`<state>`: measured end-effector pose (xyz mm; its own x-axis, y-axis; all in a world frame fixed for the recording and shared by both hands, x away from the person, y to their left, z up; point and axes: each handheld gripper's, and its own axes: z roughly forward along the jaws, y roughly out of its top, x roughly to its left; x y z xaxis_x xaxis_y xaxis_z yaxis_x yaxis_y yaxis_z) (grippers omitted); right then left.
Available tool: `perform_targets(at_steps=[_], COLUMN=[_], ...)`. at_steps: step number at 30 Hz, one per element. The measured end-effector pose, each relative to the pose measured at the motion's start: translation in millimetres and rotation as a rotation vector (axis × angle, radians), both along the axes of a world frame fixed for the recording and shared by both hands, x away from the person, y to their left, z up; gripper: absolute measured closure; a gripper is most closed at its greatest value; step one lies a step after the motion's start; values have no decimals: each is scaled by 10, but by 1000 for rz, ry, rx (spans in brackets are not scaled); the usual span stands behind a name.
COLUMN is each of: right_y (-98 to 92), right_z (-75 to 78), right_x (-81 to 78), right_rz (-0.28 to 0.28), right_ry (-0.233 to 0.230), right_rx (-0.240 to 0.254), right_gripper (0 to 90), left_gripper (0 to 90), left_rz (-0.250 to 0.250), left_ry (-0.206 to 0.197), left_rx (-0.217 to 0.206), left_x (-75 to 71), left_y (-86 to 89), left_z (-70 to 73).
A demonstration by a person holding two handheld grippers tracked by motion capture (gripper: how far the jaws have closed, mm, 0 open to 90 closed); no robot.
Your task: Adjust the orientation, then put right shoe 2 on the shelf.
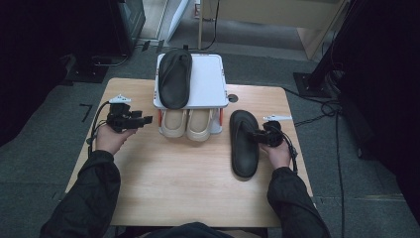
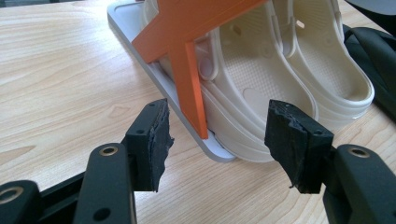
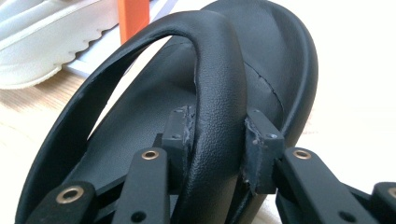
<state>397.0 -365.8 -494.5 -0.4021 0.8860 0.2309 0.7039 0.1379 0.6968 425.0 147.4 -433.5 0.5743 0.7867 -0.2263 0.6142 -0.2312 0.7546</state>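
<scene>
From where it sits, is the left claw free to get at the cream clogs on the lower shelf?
Probably yes. The left claw is open and aimed at the cream clogs, with bare table between them. The rack's orange leg stands in front of the nearer clog, so approach to its side.

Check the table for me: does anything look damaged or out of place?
The pads of the left claw look chewed and ragged along their edges. One black flip-flop lies on the rack's top shelf; its mate lies on the table, the right claw closed on its strap. Nothing is spilled.
</scene>
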Motion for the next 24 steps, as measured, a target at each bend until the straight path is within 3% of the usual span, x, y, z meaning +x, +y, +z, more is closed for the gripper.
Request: perform_targets(at_steps=[15,24], right_y=[-56,-19], right_z=[108,248], right_x=[-10,-24], right_rz=[-63,-76], right_ry=[23,-8], right_rx=[35,43], right_gripper=[693,689], left_gripper=[406,406], left_rz=[3,7], left_ry=[-2,-4], left_rx=[0,-5], left_x=[-6,-23], left_y=[3,27], left_z=[1,3])
